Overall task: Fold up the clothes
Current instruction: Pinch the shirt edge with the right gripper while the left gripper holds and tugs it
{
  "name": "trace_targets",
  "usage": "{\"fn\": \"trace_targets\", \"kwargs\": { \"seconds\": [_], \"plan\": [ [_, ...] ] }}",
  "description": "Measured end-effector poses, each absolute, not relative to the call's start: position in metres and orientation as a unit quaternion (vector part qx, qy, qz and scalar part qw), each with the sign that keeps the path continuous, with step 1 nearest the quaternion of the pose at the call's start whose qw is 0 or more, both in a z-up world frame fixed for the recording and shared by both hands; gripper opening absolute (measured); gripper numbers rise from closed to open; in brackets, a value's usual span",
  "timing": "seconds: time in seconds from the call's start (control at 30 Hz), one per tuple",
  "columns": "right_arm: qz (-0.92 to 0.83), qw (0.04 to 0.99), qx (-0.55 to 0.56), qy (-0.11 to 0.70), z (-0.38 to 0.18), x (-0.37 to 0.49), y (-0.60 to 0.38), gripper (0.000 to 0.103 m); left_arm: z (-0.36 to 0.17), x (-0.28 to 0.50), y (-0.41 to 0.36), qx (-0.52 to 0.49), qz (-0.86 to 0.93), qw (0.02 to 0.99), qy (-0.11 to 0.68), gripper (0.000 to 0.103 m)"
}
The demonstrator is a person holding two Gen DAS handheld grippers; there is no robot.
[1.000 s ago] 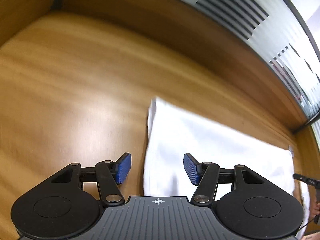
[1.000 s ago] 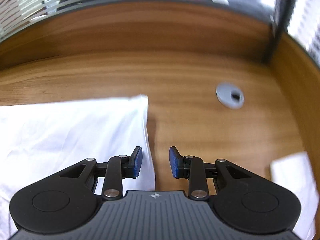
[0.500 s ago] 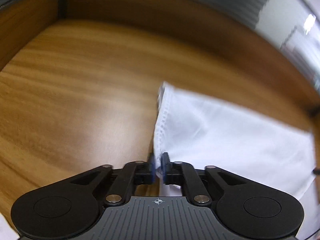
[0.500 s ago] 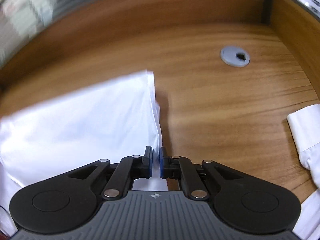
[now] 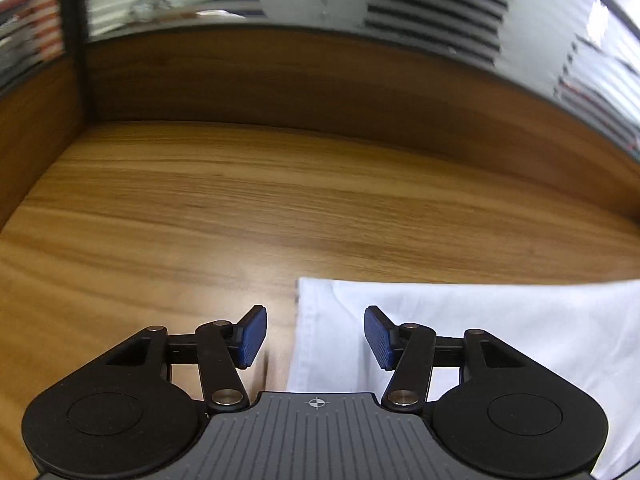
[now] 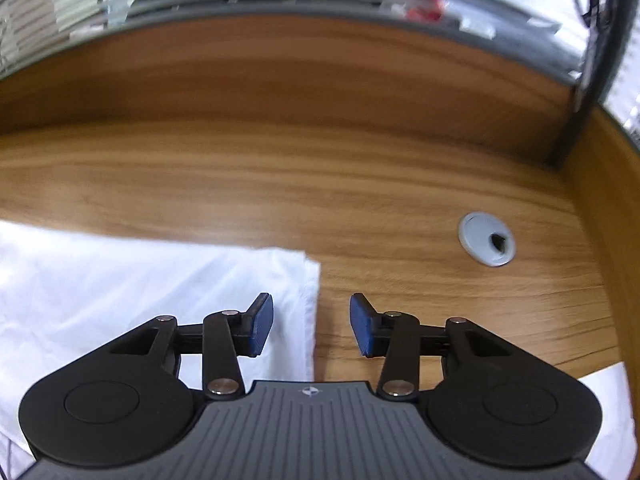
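While both tools are held low over the desk, the scene is recorded as follows.

Left gripper point(image 5: 315, 335): released; its blue pads point(image 5: 251, 335) are spread wide, and nothing is held between them. The garment's left edge is seen in the gap between the pads.

Right gripper point(image 6: 311, 329): released as well; its pads are parted, with the garment's right edge seen between them and no cloth pinched.

White garment point(image 5: 472, 328): laid flat on the wooden desk point(image 5: 200, 220), close in front of both tools. Its long axis is run side to side, from the left tool across to the right one. Its far edge is seen as a nearly straight line parallel to the back panel.

Left end of garment: a stitched hem is visible along the short edge, beside a soft crease.

Right end of garment point(image 6: 140, 292): two layers are shown at the far corner, the upper set slightly back from the lower.

Grey cable grommet point(image 6: 487, 244): set into the desk, well apart from the garment, to the right.

Second white cloth point(image 6: 612, 412): partly visible at the lower right; its kind cannot be told.
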State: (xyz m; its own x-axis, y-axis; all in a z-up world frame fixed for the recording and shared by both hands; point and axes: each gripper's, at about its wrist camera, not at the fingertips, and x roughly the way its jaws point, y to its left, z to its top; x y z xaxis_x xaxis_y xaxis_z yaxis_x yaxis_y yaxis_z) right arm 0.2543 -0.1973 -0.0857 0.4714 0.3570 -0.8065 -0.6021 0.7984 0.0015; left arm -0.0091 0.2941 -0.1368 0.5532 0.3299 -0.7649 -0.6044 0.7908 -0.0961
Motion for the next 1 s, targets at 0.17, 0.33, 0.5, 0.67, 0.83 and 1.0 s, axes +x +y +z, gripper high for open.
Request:
{"fn": "trace_targets", "kwargs": {
  "seconds": [0.17, 0.33, 0.5, 0.67, 0.83, 1.0],
  "plan": [
    [0.293, 0.837, -0.176, 0.428, -0.101, 0.259, -0.179, 0.047, -0.150, 0.007, 0.303, -0.169, 0.263, 0.862, 0.399, 0.056],
    [0.298, 0.833, -0.210, 0.416, -0.110, 0.253, -0.163, 0.023, -0.153, 0.014, 0.293, -0.142, 0.283, 0.858, 0.403, 0.012],
    [0.286, 0.836, -0.249, 0.396, -0.110, 0.250, -0.143, 0.010, -0.155, 0.029, 0.288, -0.127, 0.295, 0.858, 0.402, 0.010],
    [0.279, 0.836, -0.248, 0.401, -0.110, 0.270, -0.133, 0.006, -0.157, 0.048, 0.288, -0.106, 0.296, 0.861, 0.399, 0.010],
    [0.273, 0.837, -0.246, 0.406, -0.110, 0.289, -0.122, 0.005, -0.151, 0.055, 0.292, -0.091, 0.293, 0.867, 0.393, 0.010],
    [0.274, 0.838, -0.225, 0.414, -0.108, 0.300, -0.123, 0.007, -0.150, 0.060, 0.296, -0.102, 0.288, 0.868, 0.391, 0.011]
  ]
}}
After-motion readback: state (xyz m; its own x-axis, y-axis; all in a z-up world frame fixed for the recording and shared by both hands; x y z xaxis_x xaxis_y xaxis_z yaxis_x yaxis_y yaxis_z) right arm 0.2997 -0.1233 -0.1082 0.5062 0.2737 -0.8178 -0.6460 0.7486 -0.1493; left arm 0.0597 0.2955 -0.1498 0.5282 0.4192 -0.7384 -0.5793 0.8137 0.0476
